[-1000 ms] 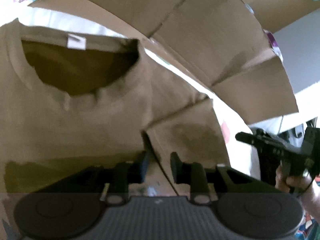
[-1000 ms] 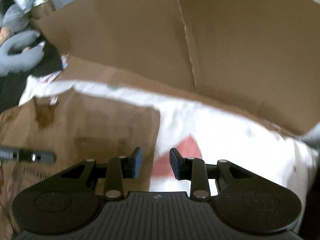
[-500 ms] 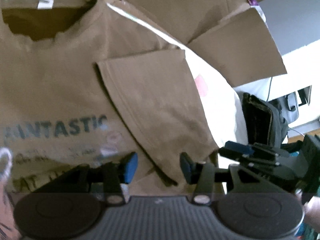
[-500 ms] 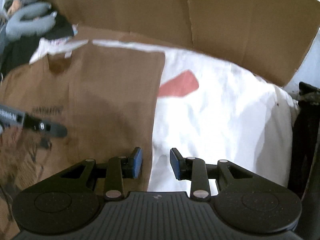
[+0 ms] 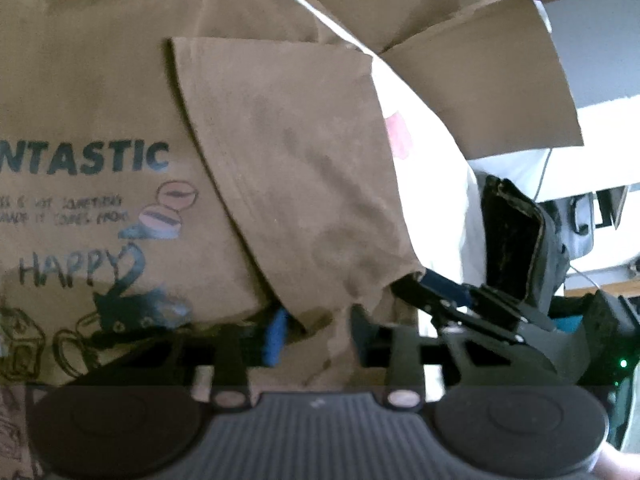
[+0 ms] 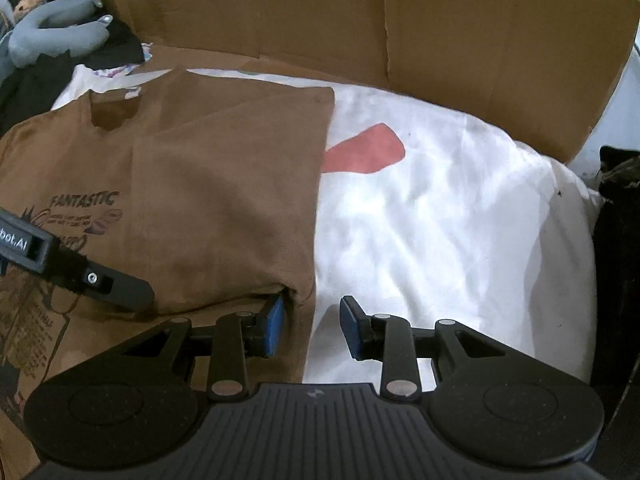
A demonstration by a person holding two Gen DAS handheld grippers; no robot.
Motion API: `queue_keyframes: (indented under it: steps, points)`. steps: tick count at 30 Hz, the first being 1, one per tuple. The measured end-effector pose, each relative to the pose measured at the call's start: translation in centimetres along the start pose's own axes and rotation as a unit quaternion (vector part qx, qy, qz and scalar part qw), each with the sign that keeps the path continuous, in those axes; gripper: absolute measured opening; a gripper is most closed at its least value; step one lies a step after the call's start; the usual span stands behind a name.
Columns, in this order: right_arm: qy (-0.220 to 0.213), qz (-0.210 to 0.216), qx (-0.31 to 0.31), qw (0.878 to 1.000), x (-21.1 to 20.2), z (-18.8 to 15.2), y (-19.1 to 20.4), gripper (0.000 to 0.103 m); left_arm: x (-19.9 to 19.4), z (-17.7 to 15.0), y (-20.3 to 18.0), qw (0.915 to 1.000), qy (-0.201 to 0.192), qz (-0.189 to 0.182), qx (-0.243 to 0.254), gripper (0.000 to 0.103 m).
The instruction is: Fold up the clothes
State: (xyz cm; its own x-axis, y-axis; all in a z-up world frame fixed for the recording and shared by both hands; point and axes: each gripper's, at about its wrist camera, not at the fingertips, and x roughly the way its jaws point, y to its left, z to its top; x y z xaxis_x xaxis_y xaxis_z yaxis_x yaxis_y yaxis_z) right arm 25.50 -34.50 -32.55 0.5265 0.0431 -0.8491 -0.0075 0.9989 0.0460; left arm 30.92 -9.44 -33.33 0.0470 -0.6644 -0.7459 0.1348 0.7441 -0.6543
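A brown T-shirt with dark print lies face up on a white sheet, its right sleeve folded in over the chest. It also shows in the right wrist view. My left gripper is open, its jaws either side of the folded part's lower edge. My right gripper is open at the shirt's right edge, its left fingertip against the cloth. The right gripper's tips show in the left wrist view, and the left gripper's finger crosses the right wrist view.
Brown cardboard walls stand behind the sheet. A grey plush toy and dark clothes lie at the back left. A black bag stands at the right. The sheet bears a red patch.
Both grippers have drawn back from the collar end down to the folded part's lower edge. The sleeve lies folded flatter over the chest. Both stay open.
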Motion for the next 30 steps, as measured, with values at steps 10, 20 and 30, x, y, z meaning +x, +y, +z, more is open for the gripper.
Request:
queue_keyframes:
  steps: [10,20,30]
  points:
    - [0.013,-0.010,0.008,1.000,0.3,-0.4,-0.7,0.038,-1.9,-1.2,0.5,0.9999,-0.006,0.009,-0.001,0.004]
    - [0.023,0.019,0.009,1.000,-2.2,0.0,-1.2,0.038,-3.3,0.1,-1.2,0.9984,-0.021,0.020,0.049,0.007]
    - [-0.020,0.047,-0.009,0.999,-2.6,2.7,0.0,0.021,-0.9,2.8,-4.2,0.9926,-0.043,0.029,0.110,0.013]
